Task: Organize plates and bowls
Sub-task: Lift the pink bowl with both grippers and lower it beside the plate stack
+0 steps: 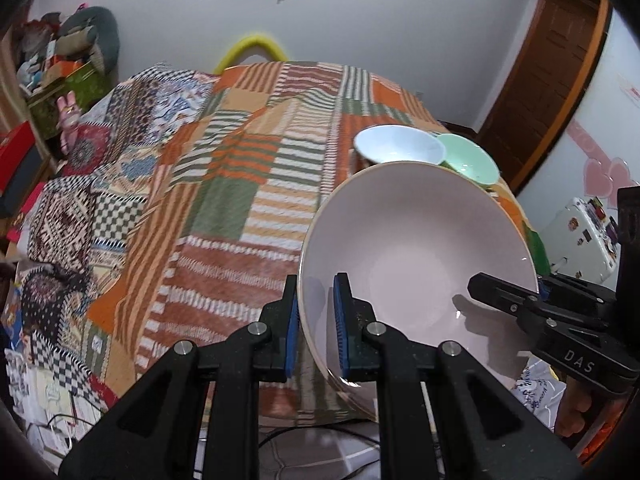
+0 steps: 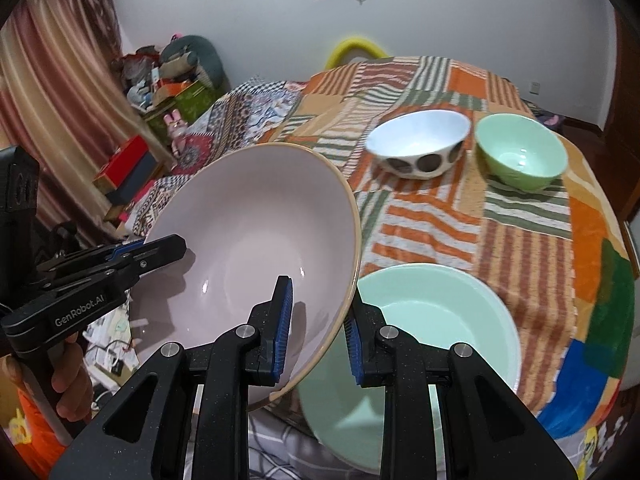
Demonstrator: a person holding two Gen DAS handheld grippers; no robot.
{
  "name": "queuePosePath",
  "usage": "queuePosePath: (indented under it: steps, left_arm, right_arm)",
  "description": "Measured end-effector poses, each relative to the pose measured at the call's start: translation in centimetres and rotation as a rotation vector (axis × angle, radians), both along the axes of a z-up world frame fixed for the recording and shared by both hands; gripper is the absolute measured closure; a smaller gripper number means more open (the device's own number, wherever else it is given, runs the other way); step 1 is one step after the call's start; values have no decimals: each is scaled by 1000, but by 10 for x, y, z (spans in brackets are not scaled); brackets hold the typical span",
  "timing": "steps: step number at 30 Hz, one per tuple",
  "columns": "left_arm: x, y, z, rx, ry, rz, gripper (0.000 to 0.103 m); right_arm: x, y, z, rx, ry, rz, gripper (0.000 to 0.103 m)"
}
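Nearest the lens in the left wrist view, the left gripper (image 1: 316, 324) has its two blue-padded fingers (image 1: 341, 320) set one on each side of the rim of the pink bowl (image 1: 416, 256), pinching the wall between them; the outer pad lies against the outside, the inner pad against the inside. The right gripper (image 2: 318, 320) straddles the opposite rim of the same bowl in like manner, one pad inside and one outside. In its own view the outer pad appears slightly off the wall, so whether it is fully pressed home cannot be told. Each gripper appears in the other's view, its tip on the far rim.

The pink bowl, the largest item, is held tilted between the two grippers, clear of the cloth, at the near edge of the table (image 2: 520, 240), which is covered in a striped patchwork cloth.

Just beside the pink bowl on its right, and partly beneath its raised rim, the pale green bowl (image 2: 432, 320) sits upright on the cloth at the table's near edge.

Beyond the pink bowl, toward the far side of the table, stands the white bowl (image 2: 420, 146) with dark spots on its outside. Just beside that, further from the pink bowl, stands the small green bowl (image 2: 520, 156). Both are upright; in the right wrist view they stand apart.
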State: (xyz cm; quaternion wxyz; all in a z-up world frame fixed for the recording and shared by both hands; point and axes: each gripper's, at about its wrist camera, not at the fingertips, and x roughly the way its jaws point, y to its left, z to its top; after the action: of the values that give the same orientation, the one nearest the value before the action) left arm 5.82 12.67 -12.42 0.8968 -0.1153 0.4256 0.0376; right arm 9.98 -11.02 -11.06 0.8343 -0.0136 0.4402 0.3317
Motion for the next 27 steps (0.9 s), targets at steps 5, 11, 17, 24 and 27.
queuePosePath:
  steps: [5,11,17,24,27]
  left_arm:
    - [-6,19,-13,-5,28,47,89]
    - [-6,37,-30,-12,66,85,89]
    - [0,48,-53,-31,118,103,89]
    - [7,55,-75,-54,168,108,89]
    - [10,57,-82,-59,182,112,89]
  right_arm:
    - [-4,19,-7,-17,11,40,80]
    - [-5,42,-21,-43,43,74,80]
    - [1,55,-36,-73,78,89,80]
    - [10,64,-52,-101,121,96,80]
    - [13,67,-59,-114,136,99,80]
